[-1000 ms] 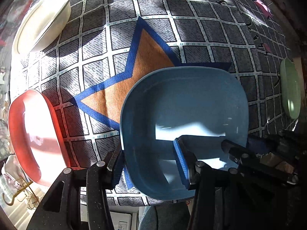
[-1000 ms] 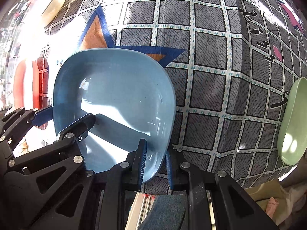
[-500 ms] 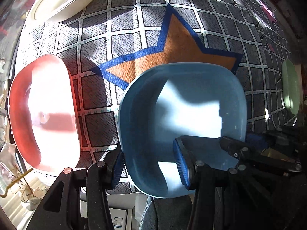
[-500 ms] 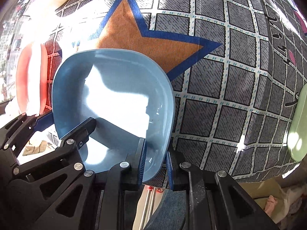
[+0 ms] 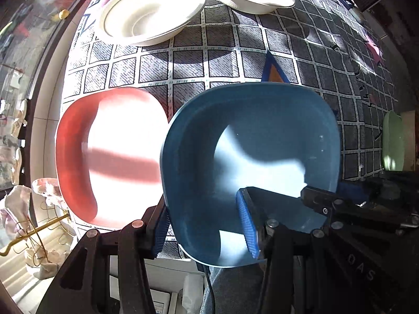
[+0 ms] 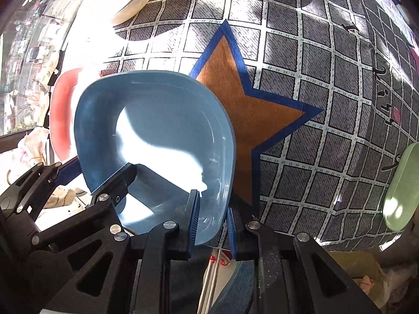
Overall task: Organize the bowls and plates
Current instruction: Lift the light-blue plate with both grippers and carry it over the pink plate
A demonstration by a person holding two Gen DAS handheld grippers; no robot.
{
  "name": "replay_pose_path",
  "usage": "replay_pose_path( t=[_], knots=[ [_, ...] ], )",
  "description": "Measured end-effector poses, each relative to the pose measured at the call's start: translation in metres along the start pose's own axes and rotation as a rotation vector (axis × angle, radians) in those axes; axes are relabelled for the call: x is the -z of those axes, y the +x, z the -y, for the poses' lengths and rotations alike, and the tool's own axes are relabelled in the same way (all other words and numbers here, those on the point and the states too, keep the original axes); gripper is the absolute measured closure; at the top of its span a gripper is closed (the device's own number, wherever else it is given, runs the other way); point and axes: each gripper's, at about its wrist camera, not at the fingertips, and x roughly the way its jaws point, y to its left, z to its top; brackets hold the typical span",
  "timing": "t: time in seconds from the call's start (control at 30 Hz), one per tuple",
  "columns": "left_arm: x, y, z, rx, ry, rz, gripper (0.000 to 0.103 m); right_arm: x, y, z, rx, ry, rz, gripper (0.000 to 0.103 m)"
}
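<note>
Blue bowl (image 5: 251, 141) held over the counter (image 5: 222, 60), just beside the red bowl (image 5: 110, 154). Left gripper (image 5: 204, 225) jaws clenched on its near wall. Right gripper (image 6: 212, 225) jaws clamped on its rim.

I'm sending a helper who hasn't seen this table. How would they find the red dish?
Start at the checked tablecloth with its orange star. The red dish sits near the cloth's edge, beside the held blue dish. It is the only red one there.

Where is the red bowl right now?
In the left wrist view, the red bowl sits on the checked cloth, left of the blue bowl.
</note>
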Motion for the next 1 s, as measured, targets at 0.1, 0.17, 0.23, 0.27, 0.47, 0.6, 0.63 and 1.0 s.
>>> replay_pose_path(
  t=[0.1,0.17,0.23,0.27,0.47,0.6,0.63,1.0],
  knots=[
    [-0.001,0.006,-0.007,-0.014,-0.028,0.010,0.052,-0.014,-0.007,-0.022,-0.028,-0.030,0.007,0.079],
    [0.000,0.008,-0.018,-0.022,-0.050,0.012,0.052,-0.020,-0.008,-0.038,-0.038,-0.052,0.013,0.079],
    [0.000,0.009,-0.030,-0.039,-0.068,0.017,0.052,-0.028,-0.010,-0.058,-0.042,-0.073,0.014,0.079],
    [-0.004,0.005,-0.037,-0.050,-0.072,0.019,0.052,-0.032,-0.009,-0.066,-0.044,-0.082,0.014,0.079],
    [-0.038,-0.025,-0.090,-0.082,-0.100,0.022,0.052,-0.054,0.019,-0.092,-0.090,-0.089,0.005,0.079],
    [-0.034,-0.030,-0.130,-0.095,-0.111,0.027,0.052,-0.068,0.040,-0.105,-0.114,-0.071,-0.002,0.079],
    [-0.034,-0.028,-0.135,-0.096,-0.112,0.028,0.052,-0.069,0.043,-0.112,-0.114,-0.071,-0.001,0.079],
    [-0.044,-0.027,-0.164,-0.106,-0.126,0.039,0.048,-0.071,0.046,-0.080,-0.133,-0.047,-0.036,0.078]
  ],
)
